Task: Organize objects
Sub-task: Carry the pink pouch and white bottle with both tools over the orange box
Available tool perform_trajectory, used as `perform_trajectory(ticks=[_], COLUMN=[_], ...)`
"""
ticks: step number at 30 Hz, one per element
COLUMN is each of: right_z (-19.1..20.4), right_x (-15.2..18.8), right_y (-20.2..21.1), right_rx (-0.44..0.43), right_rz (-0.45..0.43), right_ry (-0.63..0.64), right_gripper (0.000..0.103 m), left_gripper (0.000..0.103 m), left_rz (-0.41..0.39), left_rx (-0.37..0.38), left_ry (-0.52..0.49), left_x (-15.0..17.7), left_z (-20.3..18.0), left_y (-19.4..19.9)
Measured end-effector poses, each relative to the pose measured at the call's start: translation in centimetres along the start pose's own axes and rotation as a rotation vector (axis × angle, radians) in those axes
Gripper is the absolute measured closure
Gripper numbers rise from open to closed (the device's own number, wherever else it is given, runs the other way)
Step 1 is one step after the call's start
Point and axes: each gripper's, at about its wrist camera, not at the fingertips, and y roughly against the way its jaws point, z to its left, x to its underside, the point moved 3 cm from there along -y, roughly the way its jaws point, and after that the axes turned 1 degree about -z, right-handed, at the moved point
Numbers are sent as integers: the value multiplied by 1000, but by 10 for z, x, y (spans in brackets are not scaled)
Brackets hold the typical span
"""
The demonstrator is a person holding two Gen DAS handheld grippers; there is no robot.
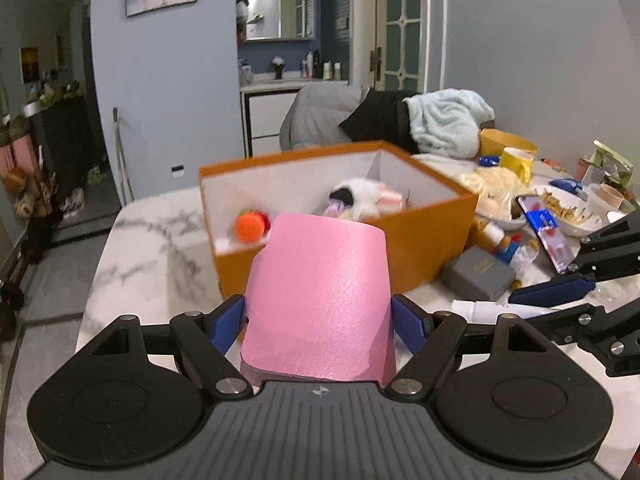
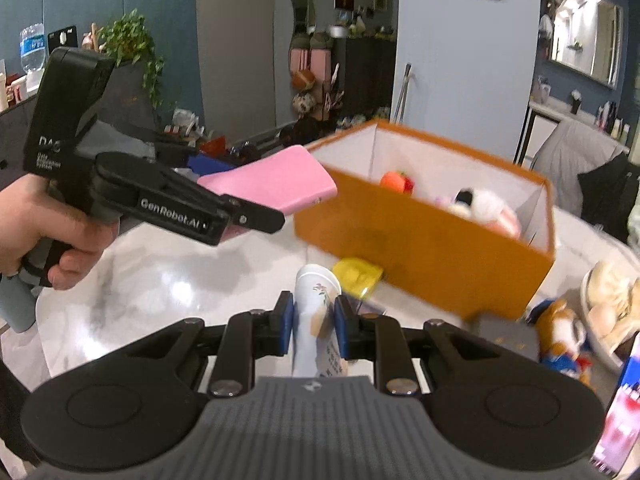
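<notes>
The left gripper (image 1: 318, 320) stands wide, its blue pads clamped on the flanks of a pink case (image 1: 320, 292); the width of the case accounts for the spread. The case is carried clear of the marble table (image 1: 148, 240), short of the near wall of the orange box (image 1: 420, 248), presumably its destination. The right gripper (image 2: 314, 326) is nearly closed, pinching a slim white tube (image 2: 316, 308) upright between its pads, also off the table. Inside the box lie an orange toy (image 1: 250, 226) and a black-and-white plush (image 1: 360, 196). Obstructions: a yellow packet (image 2: 358, 274) and a grey box (image 1: 478, 274) lie against the box's near side; both loads must clear its rim.
</notes>
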Motion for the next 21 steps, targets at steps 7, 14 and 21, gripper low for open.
perform_trajectory(ticks=[7,14,21], right_z=[-20,-47,-74], right_x=[-31,-71,-107], right_y=[6,-6,-39], right_rx=[40,85,128], right_rz=[-34,-62,-55], right_ry=[26,47,70], right_gripper=[80,80,80], left_gripper=[12,12,12], left_rz=[3,35,86], left_rx=[27,18,2], left_ry=[-10,6,10], left_x=[-32,-67,-83], left_z=[4,20,25], left_y=[-12,-44,-83])
